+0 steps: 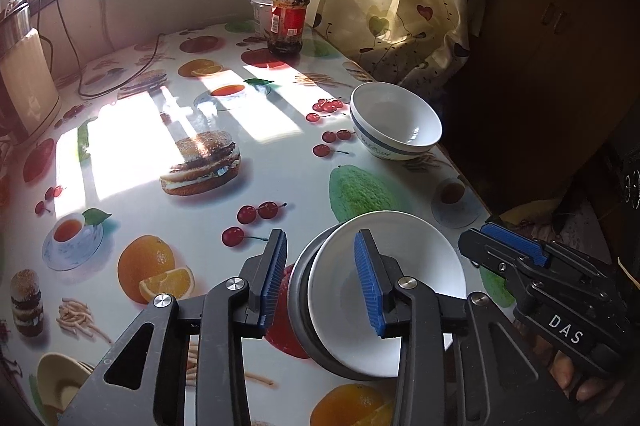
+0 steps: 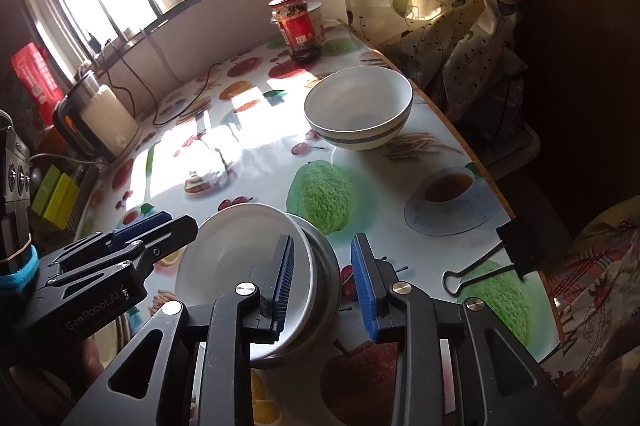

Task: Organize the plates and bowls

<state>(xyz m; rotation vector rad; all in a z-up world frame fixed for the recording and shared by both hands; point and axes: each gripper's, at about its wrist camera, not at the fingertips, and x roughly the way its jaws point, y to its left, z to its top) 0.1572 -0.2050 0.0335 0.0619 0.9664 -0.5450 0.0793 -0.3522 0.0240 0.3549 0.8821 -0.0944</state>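
Two grippers angle steeply down at the lower middle of each view, both straddling opposite rims of the same stack. Left gripper point(image 1: 320, 280): black linkage arms, blue ribbed pads; its fingers point(image 1: 370, 282) stand parted and released, one pad over the white plate's interior, the other outside the stack's left edge, not pressing. Right gripper point(image 2: 322, 284): same build, fingers point(image 2: 364, 286) parted and released across the stack's right rim; whether a pad grazes the rim I cannot tell.

White plate point(image 1: 420, 266): glossy, round, shallow, tilted, resting inside a grey metal dish point(image 1: 298, 306) with a smooth, dull wall. The stack sits at the lower centre of both frames, near the surface's point(image 1: 280, 170) right edge, plate opening facing up and leaning slightly.

White bowl point(image 1: 394, 126): glazed ceramic, blue band, upright, mouth up, at right of middle in the left wrist view, well apart from the stack. Surface: slick fruit-print cloth, sun-striped. Glass jar point(image 1: 289, 18) with red lid stands at upper centre.
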